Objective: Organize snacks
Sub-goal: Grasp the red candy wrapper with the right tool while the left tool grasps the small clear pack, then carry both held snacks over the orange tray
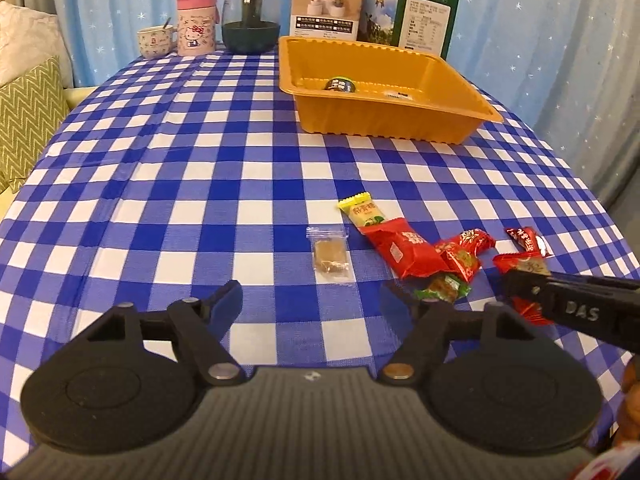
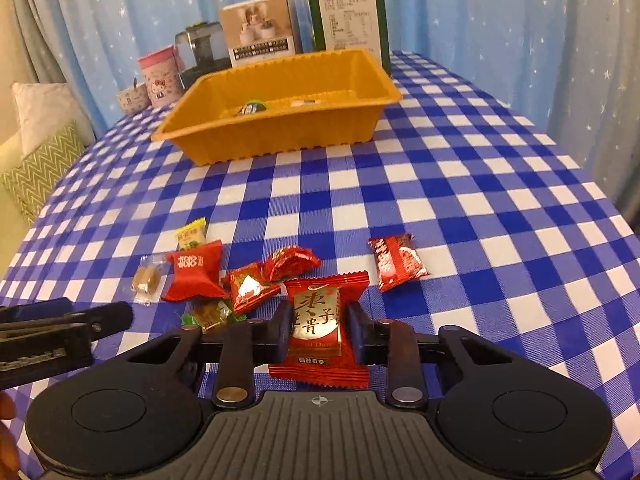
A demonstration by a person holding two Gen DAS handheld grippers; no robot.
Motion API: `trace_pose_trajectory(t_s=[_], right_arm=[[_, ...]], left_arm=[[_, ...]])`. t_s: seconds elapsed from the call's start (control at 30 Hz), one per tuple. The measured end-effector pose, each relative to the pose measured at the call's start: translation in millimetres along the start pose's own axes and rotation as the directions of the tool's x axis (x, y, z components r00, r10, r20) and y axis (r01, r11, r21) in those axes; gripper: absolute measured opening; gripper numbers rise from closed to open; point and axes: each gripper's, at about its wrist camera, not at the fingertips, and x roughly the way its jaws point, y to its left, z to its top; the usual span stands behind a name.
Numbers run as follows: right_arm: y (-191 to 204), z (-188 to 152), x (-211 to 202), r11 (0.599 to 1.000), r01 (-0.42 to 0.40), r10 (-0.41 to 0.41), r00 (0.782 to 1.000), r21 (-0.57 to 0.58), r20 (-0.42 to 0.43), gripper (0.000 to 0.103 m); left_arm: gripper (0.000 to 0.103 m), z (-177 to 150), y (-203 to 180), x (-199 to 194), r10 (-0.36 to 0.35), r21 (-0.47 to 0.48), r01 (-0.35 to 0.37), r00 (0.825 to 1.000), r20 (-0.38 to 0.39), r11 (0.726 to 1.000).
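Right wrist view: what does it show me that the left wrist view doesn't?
Only the right wrist view shows the right tongs closed on the red date packet. Only the left wrist view shows the left tongs open over bare cloth, just short of the clear-wrapped brown candy. Both show the orange tray with two snacks inside and the loose red snacks.

Pink canister point(image 1: 196, 24), teapot point(image 1: 250, 16), cup point(image 1: 155, 41), two boxes point(image 1: 327, 4) at the rear.

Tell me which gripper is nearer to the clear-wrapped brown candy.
Left. The left gripper is open with the clear-wrapped brown candy just ahead of its fingertips. The right gripper sits farther to the candy's right, closed on the red and gold date packet.
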Motion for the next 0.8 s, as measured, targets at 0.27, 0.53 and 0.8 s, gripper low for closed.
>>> trace_pose_trajectory(t_s=[0.27, 0.53, 0.8], right_arm=[[-6.3, 2.1, -2.9, 1.000, -0.003, 0.003, 1.000, 0.013, 0.022, 0.030], [-8.5, 1.0, 2.5, 1.000, -0.003, 0.003, 1.000, 0.026, 0.010, 0.030], [-7.9, 2.2, 4.5, 1.000, -0.007, 0.006, 1.000, 0.027, 0.007, 0.030]], left_arm=[[0.043, 6.5, -9.2, 23.4, 0.015, 0.054, -0.016, 1.000, 0.010, 0.998], [0.036, 13.1, -15.6, 40.9, 0.015, 0.080, -0.017, 1.000, 0.021, 0.997], [0.019, 12.6, -19.4, 41.8, 0.013, 0.097, -0.014, 1.000, 0.014, 0.995]])
